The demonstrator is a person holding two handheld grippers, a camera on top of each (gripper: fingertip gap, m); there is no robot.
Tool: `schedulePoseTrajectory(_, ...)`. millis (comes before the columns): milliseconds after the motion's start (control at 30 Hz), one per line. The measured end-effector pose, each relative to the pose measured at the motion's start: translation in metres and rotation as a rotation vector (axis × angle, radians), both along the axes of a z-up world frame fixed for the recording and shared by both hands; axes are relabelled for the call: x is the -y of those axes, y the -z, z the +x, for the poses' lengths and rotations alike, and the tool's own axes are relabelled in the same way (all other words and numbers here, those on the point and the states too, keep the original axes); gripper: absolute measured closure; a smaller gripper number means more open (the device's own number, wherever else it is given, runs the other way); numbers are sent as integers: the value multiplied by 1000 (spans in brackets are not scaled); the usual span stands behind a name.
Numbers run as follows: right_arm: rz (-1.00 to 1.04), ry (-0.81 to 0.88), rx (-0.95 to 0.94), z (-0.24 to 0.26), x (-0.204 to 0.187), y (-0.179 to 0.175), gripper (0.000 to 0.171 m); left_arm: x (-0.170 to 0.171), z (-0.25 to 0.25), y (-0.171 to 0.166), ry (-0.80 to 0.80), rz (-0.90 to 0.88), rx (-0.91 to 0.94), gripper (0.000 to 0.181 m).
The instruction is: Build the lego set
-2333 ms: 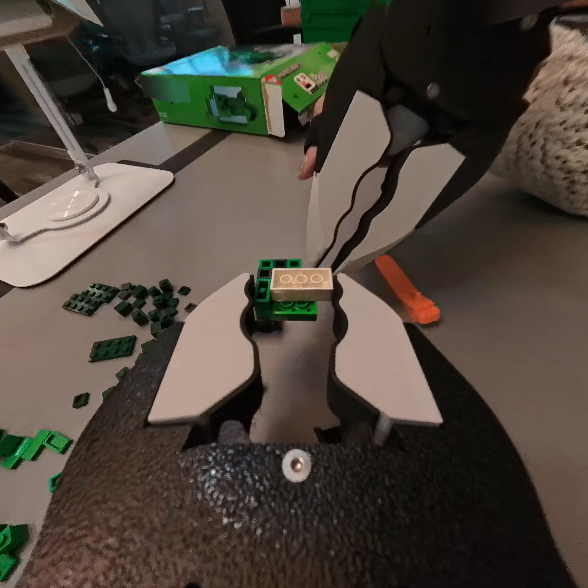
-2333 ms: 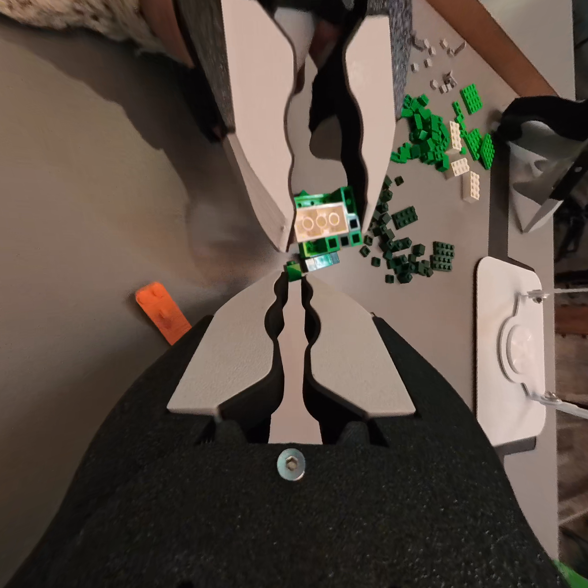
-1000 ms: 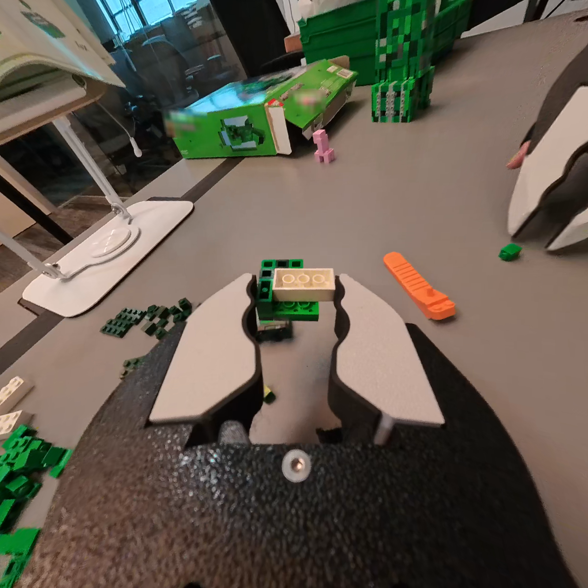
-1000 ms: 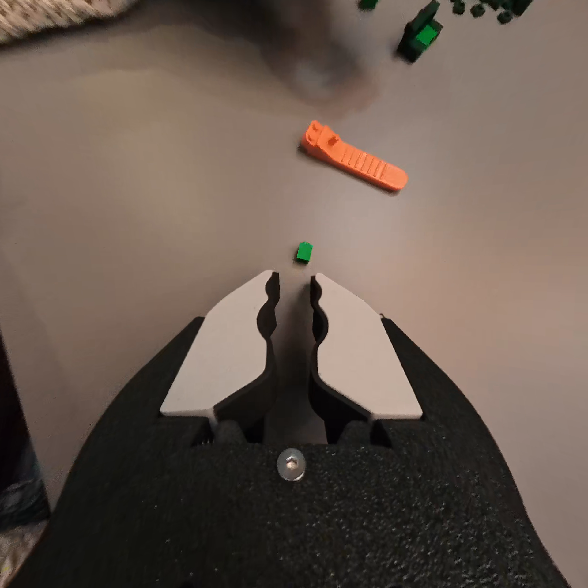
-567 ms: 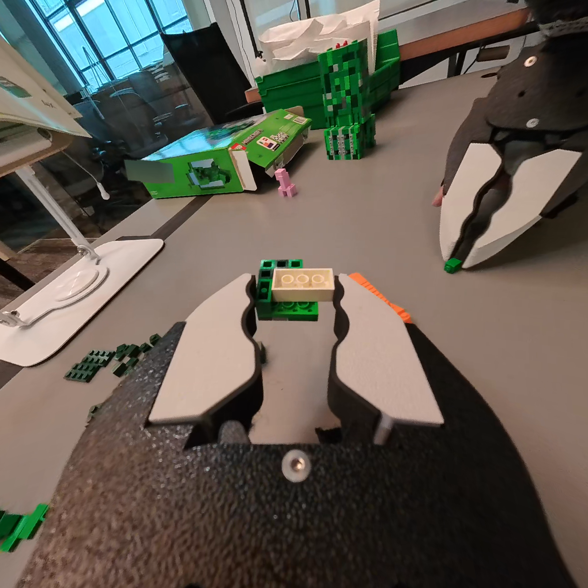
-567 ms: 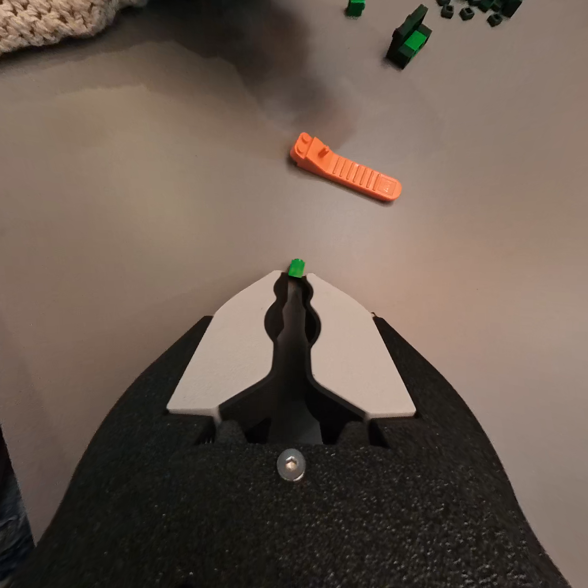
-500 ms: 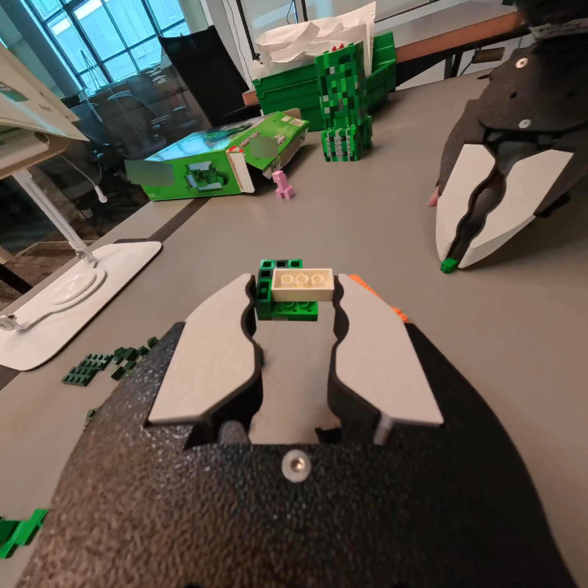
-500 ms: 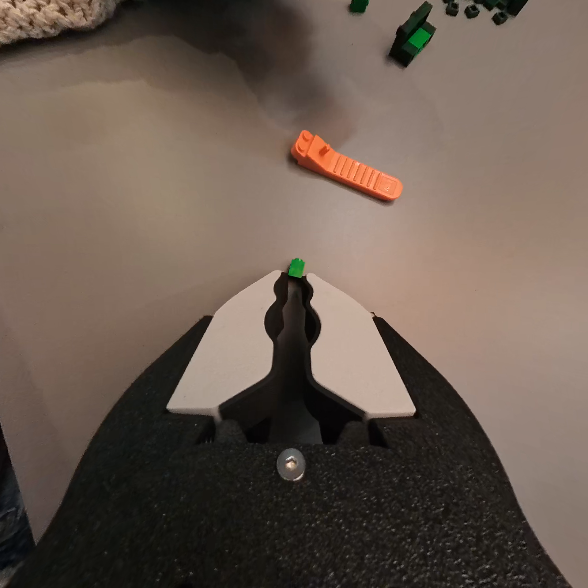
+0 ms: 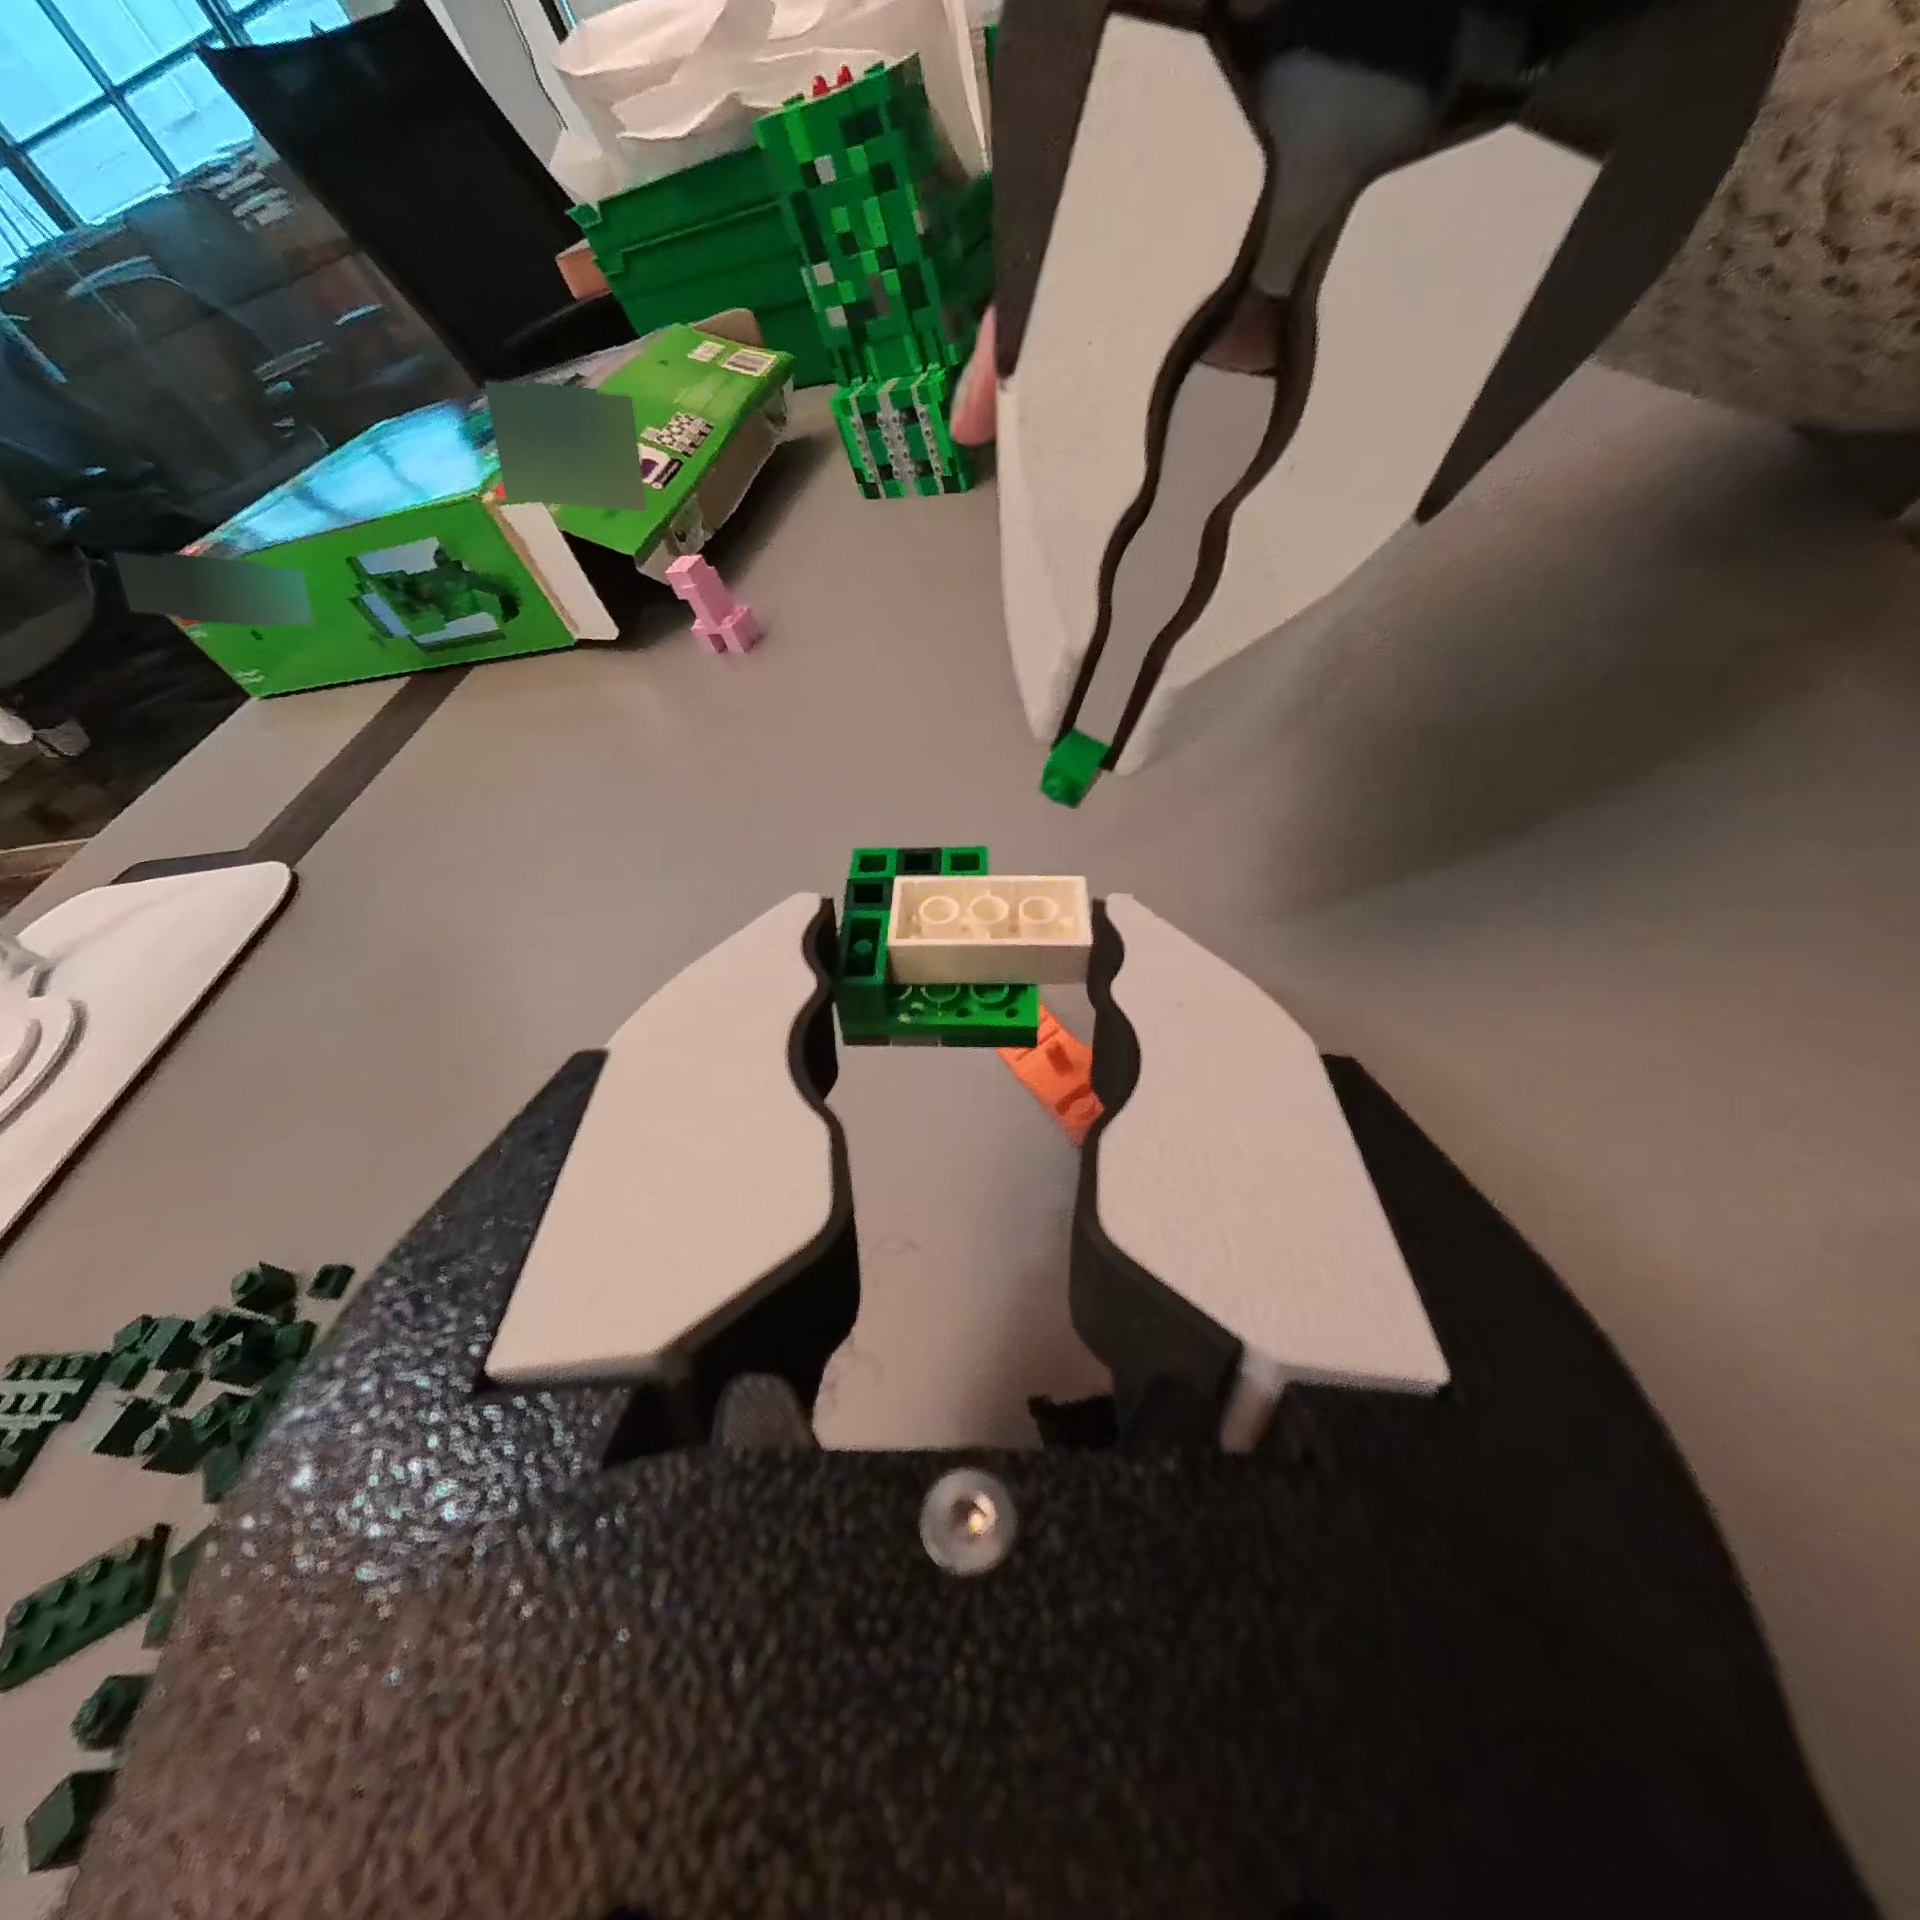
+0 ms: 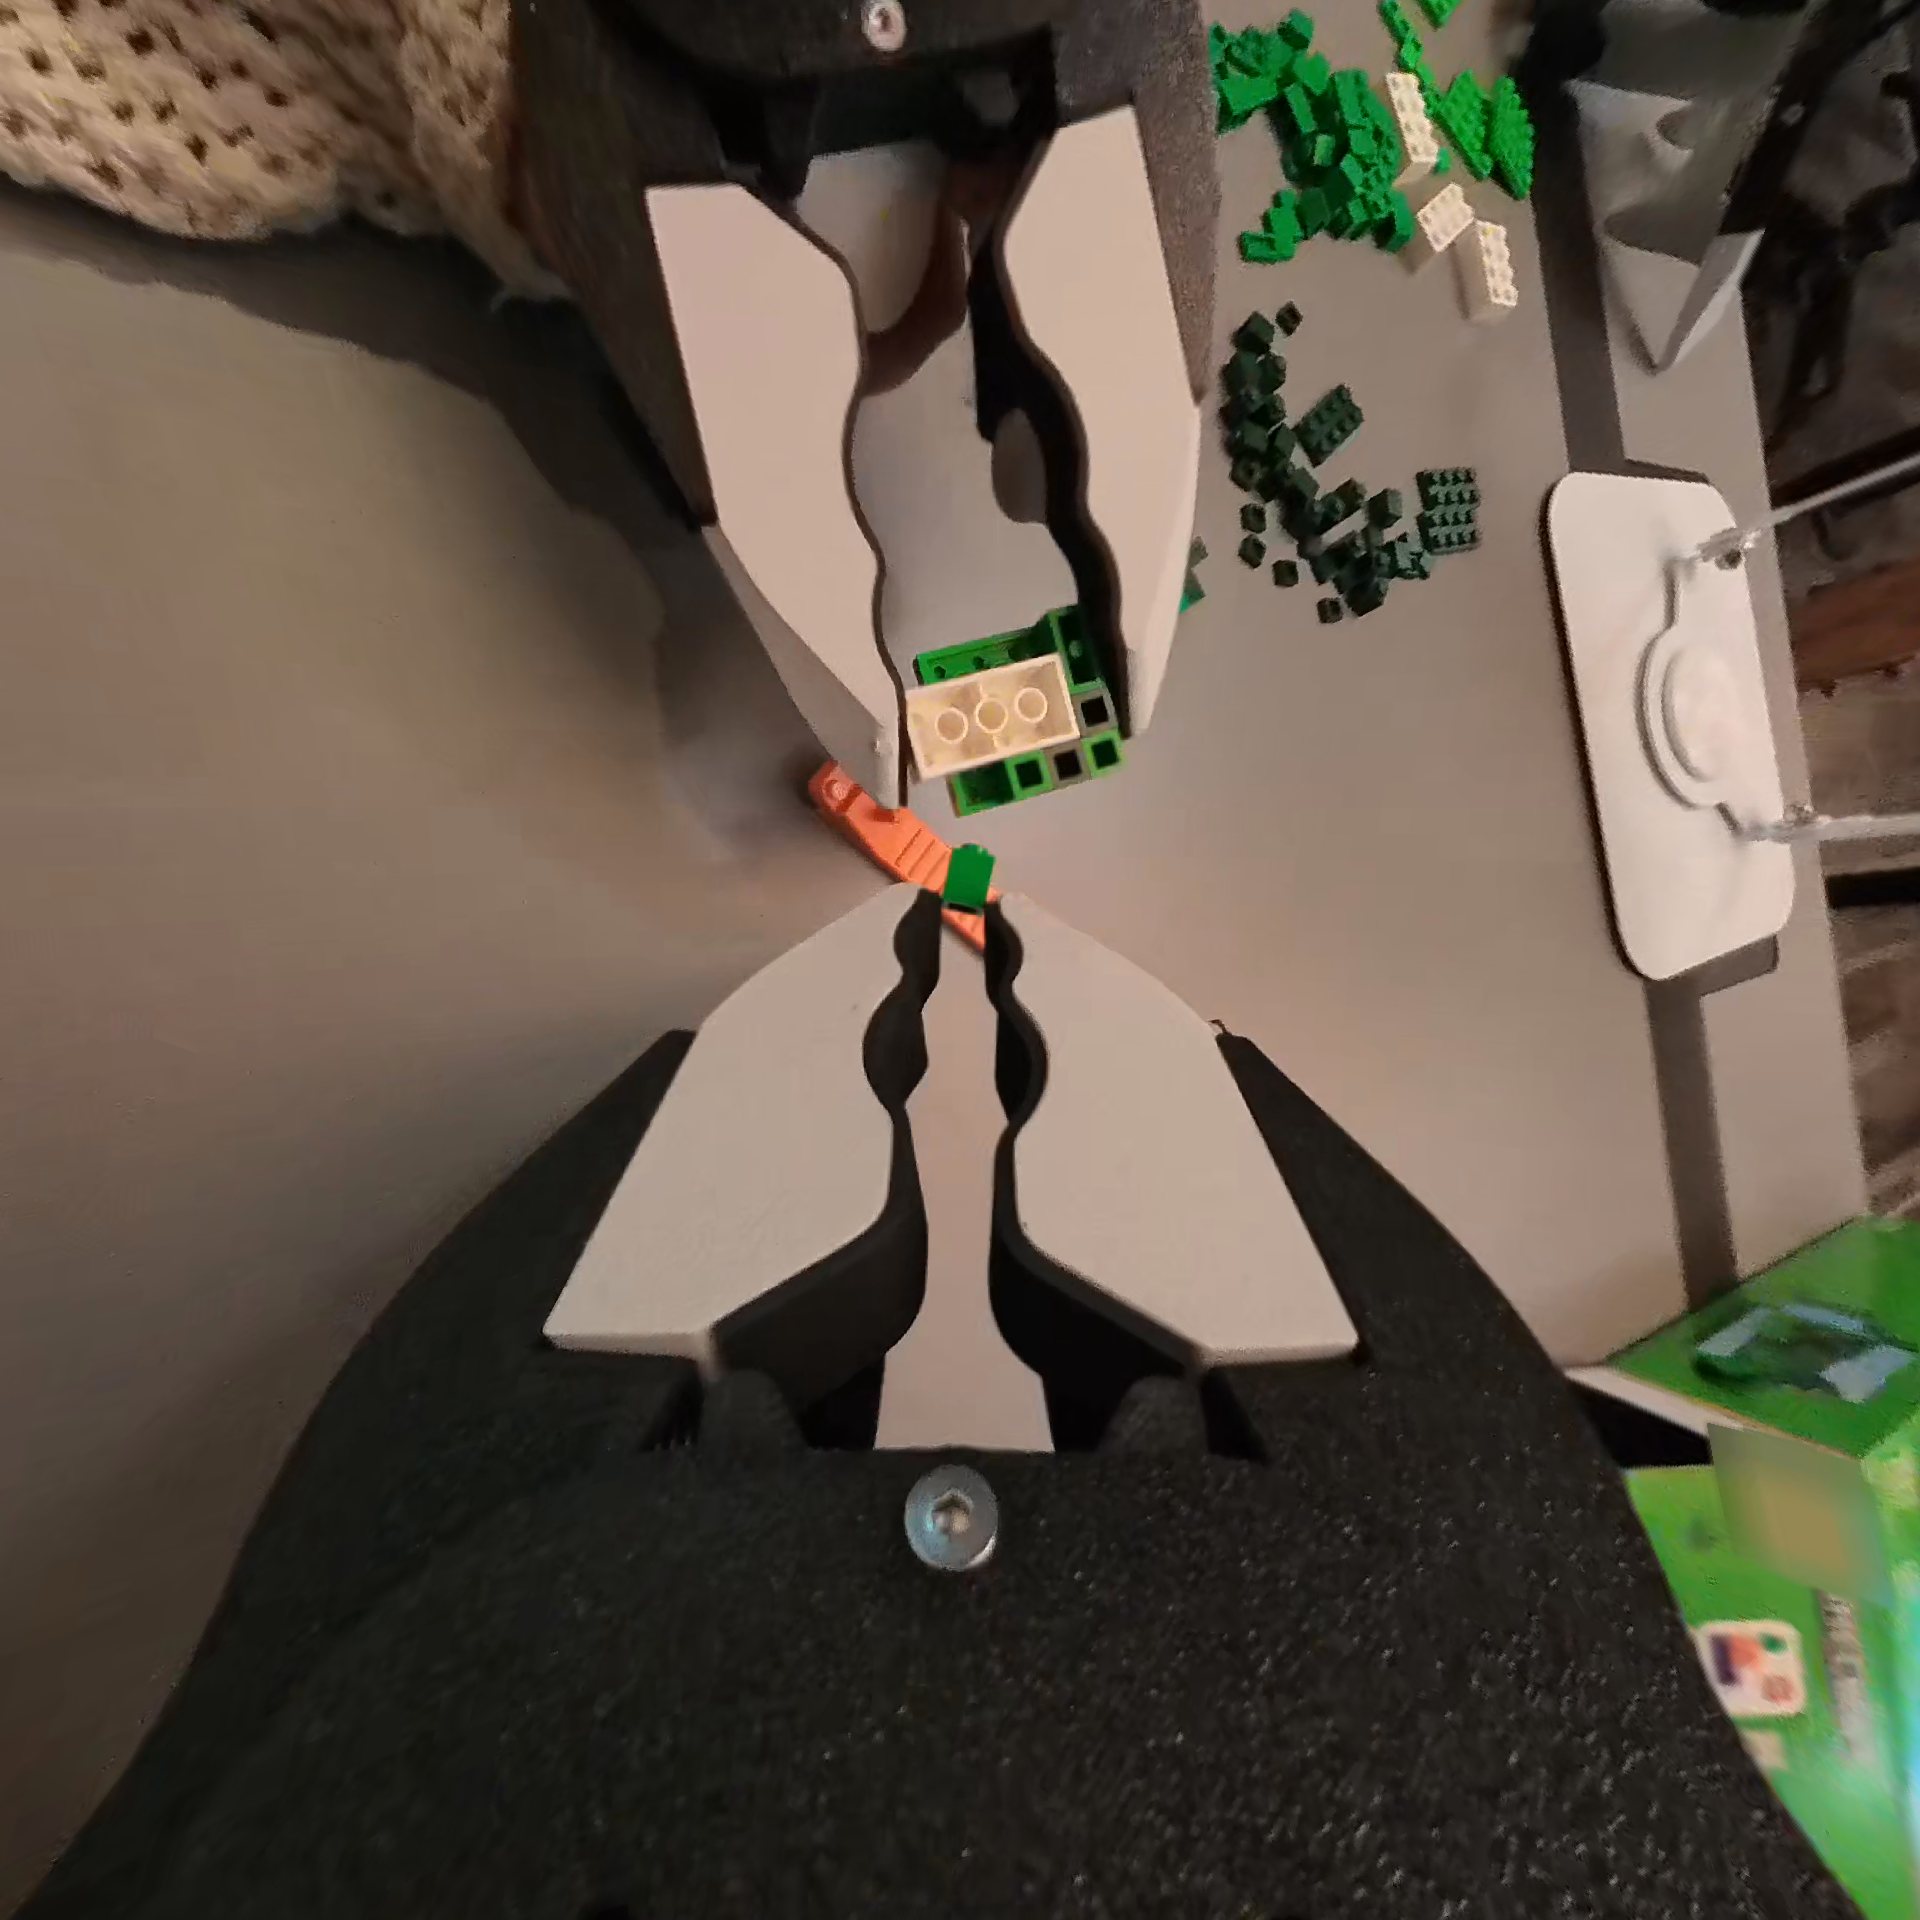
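Observation:
My left gripper [image 9: 961,930] is shut on a small lego assembly [image 9: 940,951] of green bricks with a white brick [image 9: 987,928] on top, held above the grey table [image 9: 623,831]. It also shows in the right wrist view [image 10: 1013,717]. My right gripper [image 10: 961,904] is shut on a small green brick [image 10: 968,878] at its fingertips. In the left wrist view that right gripper [image 9: 1091,743] hangs just beyond and above the assembly, with the small green brick [image 9: 1072,767] pointing down at it.
An orange brick separator [image 10: 899,842] lies on the table under both grippers. Loose dark green bricks [image 10: 1320,488], a bright green and white pile [image 10: 1371,135], a white stand base [image 10: 1662,717], a green box [image 9: 436,561], a pink figure [image 9: 717,608] and a built green figure [image 9: 883,270] lie around. Left and right tips are no more than a few centimetres apart. The pink figure [image 9: 717,608] is about equally far from each gripper, around 25 cm.
My right gripper closed on the small green brick, lifted it off the table and carried it close to the assembly. My left gripper kept hold of the assembly and moved toward the right gripper.

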State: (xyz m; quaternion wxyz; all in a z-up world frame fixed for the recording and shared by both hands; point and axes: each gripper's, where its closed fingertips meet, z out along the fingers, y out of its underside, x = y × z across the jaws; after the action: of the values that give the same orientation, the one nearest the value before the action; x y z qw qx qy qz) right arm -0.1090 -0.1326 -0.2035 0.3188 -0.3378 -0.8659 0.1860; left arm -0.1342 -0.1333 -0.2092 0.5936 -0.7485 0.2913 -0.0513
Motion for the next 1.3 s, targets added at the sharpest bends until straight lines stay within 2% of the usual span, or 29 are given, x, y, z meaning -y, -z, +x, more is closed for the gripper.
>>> schedulePoseTrajectory(300,137,-53,58,-12,3,9,163,0,1,3,7,-23,15,135)
schedulePoseTrajectory(800,228,-100,-72,-20,4,9,163,-1,-2,3,3,-41,64,136)
schedulePoseTrajectory(967,278,-98,-31,-15,-3,14,164,-2,-4,7,-14,-56,34,135)
schedulePoseTrajectory(1300,127,-74,22,-11,-3,16,163,3,8,-9,49,21,86,136)
